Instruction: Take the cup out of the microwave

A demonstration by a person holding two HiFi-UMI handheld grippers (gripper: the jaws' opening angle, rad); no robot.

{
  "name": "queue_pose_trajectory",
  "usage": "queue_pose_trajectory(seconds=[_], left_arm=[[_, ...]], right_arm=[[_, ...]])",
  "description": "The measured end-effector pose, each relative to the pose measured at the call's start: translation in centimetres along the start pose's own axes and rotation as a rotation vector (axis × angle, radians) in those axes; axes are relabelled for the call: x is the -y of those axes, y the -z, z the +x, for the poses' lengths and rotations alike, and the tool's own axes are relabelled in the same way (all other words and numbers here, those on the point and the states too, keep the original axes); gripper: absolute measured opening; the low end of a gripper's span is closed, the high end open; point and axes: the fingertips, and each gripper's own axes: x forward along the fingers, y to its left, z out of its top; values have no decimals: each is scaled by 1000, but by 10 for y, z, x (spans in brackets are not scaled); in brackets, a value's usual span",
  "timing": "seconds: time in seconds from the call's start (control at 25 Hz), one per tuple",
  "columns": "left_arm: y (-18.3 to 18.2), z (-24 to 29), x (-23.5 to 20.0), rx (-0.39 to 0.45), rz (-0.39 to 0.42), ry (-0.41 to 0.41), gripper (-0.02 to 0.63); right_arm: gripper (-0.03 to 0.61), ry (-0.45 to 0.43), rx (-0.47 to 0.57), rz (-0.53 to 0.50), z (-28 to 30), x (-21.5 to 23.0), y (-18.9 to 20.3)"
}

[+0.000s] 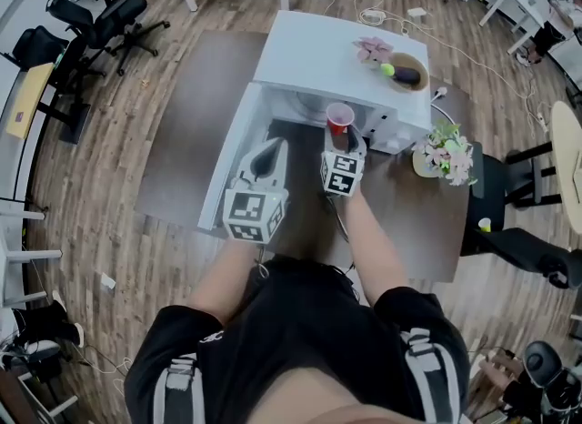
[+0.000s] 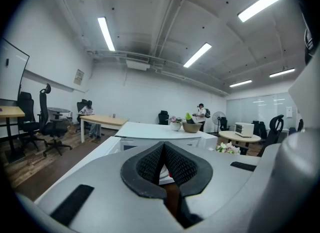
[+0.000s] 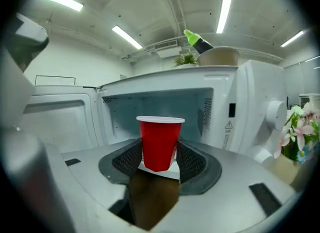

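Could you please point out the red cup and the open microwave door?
red cup [image 3: 160,144], right gripper view, middle of its side wall.
microwave door [image 3: 62,124], right gripper view, its inner panel.

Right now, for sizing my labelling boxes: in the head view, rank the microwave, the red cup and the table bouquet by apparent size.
1. microwave: largest by far.
2. bouquet: clearly smaller.
3. red cup: smallest.

The cup [image 3: 160,142] was red with a white rim; the microwave [image 3: 250,107] white, its cavity pale blue-grey; the left gripper [image 2: 163,147] and right gripper [image 3: 159,153] light grey with black ribbed pads [image 3: 127,159], their cubes [image 1: 255,215] black-and-white squares; the table [image 1: 182,122] dark brown; the floor [image 1: 91,167] wood-grained brown.
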Motion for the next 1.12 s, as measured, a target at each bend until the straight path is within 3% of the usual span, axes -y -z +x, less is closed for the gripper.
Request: queue_pose_trajectory(seconds=[0.36,0.76,1.12], left_arm=[[-3,17,55,2,19,139,-8],[9,42,123,-18,23,309,-8],[15,45,156,-32,40,390,-8]], right_arm=[[212,104,73,17,-76,48,-7],[211,286,40,33,-141,131,25],[209,331,60,51,-178,146,28]])
